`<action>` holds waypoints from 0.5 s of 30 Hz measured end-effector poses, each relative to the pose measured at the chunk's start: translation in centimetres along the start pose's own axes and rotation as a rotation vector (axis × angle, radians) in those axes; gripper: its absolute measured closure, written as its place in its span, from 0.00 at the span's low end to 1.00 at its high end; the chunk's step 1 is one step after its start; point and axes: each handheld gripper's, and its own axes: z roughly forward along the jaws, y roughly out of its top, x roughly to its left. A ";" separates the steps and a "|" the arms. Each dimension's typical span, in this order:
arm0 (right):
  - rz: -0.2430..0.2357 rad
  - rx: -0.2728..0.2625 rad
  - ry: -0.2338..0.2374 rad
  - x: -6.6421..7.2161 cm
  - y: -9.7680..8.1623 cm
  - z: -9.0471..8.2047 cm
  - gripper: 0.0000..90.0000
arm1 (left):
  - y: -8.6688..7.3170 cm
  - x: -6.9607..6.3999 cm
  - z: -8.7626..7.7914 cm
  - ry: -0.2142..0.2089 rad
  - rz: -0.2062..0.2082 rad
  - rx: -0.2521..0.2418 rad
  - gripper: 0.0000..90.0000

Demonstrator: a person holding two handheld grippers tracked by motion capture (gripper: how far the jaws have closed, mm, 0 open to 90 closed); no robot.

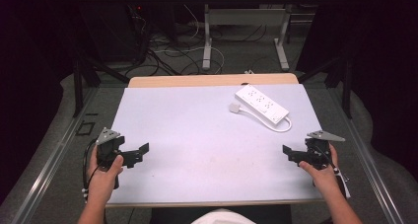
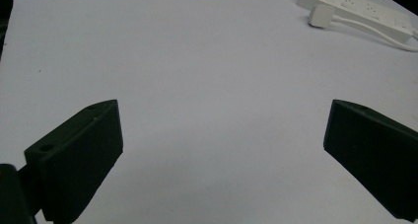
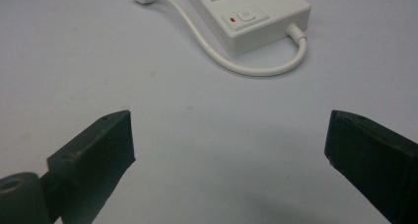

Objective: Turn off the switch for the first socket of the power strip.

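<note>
Lying on the pale grey table (image 1: 197, 135) toward its far right part is a white power strip (image 1: 261, 104), its cord (image 1: 283, 127) looping round to a plug (image 1: 233, 107) just beside it. The left gripper (image 1: 140, 152) sits well apart from the strip near the table's front left, jaws spread wide with nothing between them. The right gripper (image 1: 288, 152) sits nearer the strip, in front of it, jaws likewise wide and empty.

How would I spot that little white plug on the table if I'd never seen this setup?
Start at the pale grey table and look to its far right corner, where a white power strip lies at a slant. The plug lies just left of it, joined by a looping white cord; it is small and squarish, unlike the long strip.
</note>
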 end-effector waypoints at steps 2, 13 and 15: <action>0.001 0.001 -0.002 0.0 0.0 0.1 0.04 | 0.0 0.0 0.0 0.001 -0.002 -0.001 0.02; -0.003 0.006 -0.004 0.0 -0.2 0.3 0.04 | 0.0 0.1 0.1 0.000 0.004 0.003 0.02; -0.005 0.005 -0.004 0.0 -0.2 0.3 0.05 | 0.0 0.0 0.1 -0.002 -0.001 -0.002 0.02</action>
